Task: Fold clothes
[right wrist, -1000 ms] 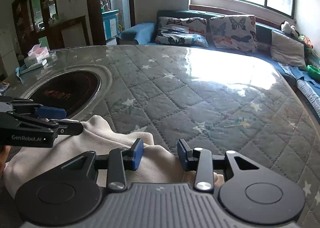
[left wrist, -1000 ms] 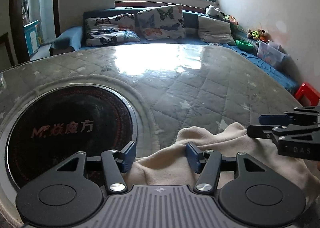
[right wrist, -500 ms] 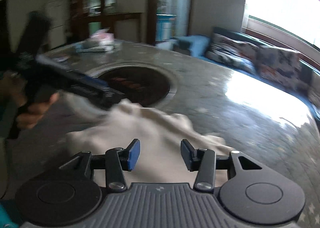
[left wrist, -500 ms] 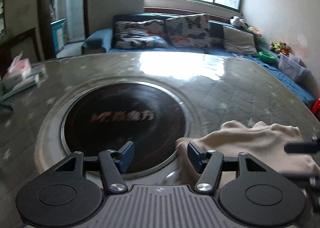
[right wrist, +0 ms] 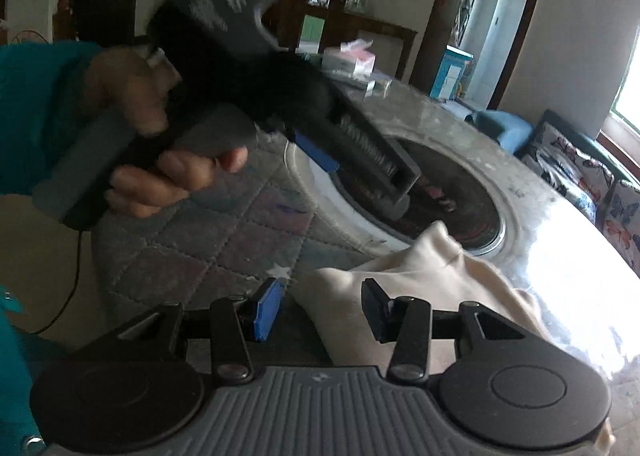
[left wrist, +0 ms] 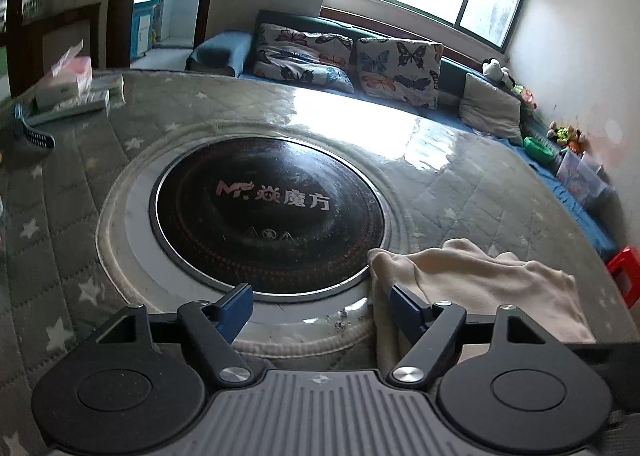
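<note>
A cream garment lies bunched on the quilted grey table cover, at the right edge of the black round hotplate. My left gripper is open and empty, with its right finger beside the garment's left edge. My right gripper is open and empty just above the near end of the same cream garment. In the right wrist view the left gripper, held in a hand, hovers blurred over the hotplate.
A tissue box and flat packets lie at the table's far left. A sofa with butterfly cushions runs behind the table under the window. A red stool stands at the right. The table edge is near on the left.
Both grippers have swung left, away from over the garment. The left one now faces the hotplate; the right one now looks across the garment at the left hand. Both stayed open.
</note>
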`<state>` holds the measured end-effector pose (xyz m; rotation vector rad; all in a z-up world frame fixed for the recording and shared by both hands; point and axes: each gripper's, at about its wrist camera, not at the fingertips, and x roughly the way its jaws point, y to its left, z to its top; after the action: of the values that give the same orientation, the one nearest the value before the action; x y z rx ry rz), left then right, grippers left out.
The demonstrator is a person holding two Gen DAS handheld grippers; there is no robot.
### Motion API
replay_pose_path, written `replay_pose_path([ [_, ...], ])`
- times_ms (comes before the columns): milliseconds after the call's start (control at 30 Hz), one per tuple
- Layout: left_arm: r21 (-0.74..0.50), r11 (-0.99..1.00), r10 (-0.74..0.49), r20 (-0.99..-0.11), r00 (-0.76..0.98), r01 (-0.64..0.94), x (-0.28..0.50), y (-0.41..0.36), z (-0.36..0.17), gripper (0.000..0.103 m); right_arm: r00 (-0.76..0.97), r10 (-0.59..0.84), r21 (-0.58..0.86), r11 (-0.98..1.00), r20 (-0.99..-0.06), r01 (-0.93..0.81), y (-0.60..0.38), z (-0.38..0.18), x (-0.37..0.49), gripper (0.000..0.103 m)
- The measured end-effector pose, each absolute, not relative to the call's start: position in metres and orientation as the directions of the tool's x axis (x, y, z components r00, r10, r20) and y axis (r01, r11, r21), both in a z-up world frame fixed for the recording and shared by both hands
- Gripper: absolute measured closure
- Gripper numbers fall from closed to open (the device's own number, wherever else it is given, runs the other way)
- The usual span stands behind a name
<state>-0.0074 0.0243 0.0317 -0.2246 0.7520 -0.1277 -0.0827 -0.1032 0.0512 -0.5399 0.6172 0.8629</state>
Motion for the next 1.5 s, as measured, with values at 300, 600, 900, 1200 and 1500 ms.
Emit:
replay_pose_path([
  [300, -0.416, 0.909, -0.312, -0.654, 0.689, 0.017, -0.007, 0.029, 0.027, 0.024, 0.513, 0.493, -0.147, 0.605, -0.702, -0.783, -0.110, 0.045, -0.074, 0.090],
  [600, -0.546, 0.836, -0.396, -0.665, 0.633, -0.051, 0.005, 0.019, 0.018, 0.024, 0.498, 0.582, 0.031, 0.669, -0.642, -0.742, -0.140, 0.069, -0.060, 0.095],
  [900, -0.626, 0.775, -0.468, -0.660, 0.588, -0.086, 0.017, 0.003, 0.008, 0.038, 0.499, 0.640, 0.106, 0.670, -0.584, -0.735, -0.166, 0.085, -0.067, 0.095],
  [1200, -0.631, 0.770, -0.481, -0.673, 0.562, -0.096, 0.019, 0.004, -0.001, 0.080, 0.489, 0.666, 0.150, 0.664, -0.562, -0.732, -0.190, 0.083, -0.071, 0.094],
  [1500, -0.625, 0.776, -0.477, -0.673, 0.566, -0.090, 0.017, 0.003, 0.000, 0.080, 0.658, 0.456, 0.153, 0.872, -0.599, -0.465, -0.277, 0.069, -0.045, 0.085],
])
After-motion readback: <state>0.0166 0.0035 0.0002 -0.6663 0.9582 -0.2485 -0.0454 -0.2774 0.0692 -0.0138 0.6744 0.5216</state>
